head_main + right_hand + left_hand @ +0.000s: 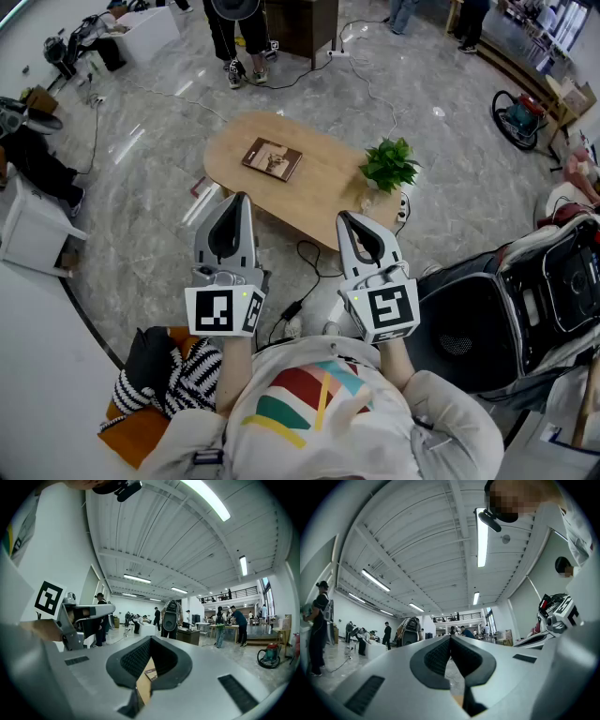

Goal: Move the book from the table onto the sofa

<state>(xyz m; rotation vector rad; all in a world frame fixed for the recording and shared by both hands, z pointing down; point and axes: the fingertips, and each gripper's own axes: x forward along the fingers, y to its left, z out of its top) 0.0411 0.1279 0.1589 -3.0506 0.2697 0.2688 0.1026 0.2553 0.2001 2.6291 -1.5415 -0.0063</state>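
Book (272, 158): lies flat and closed on the oval wooden table (323, 202), towards its far left part, nothing touching it.
Left gripper (241, 199): held over the floor just off the table's near left edge, tips towards the table; jaws pressed together at the tips with nothing between them.
Right gripper (344, 217): off the table's near right edge, about level, jaws fully closed and empty; the table top and the book show through the slit behind its pads in the right gripper view.
Potted plant (389, 164): stands at the table's right end, well apart from the book and just beyond the right gripper's tips.
Black cable (305, 267): runs over the marble floor from under the table's near edge back towards the person, between the two grippers.
Dark grey seat (459, 323): right of the table's near end, beside the right gripper; whether it is the sofa cannot be told.
Striped cloth (187, 375): on the floor, well clear of the table's near left side.
Vacuum cleaner (518, 117): on the floor far to the table's right.
Standing people (236, 42): beyond the table's far side.
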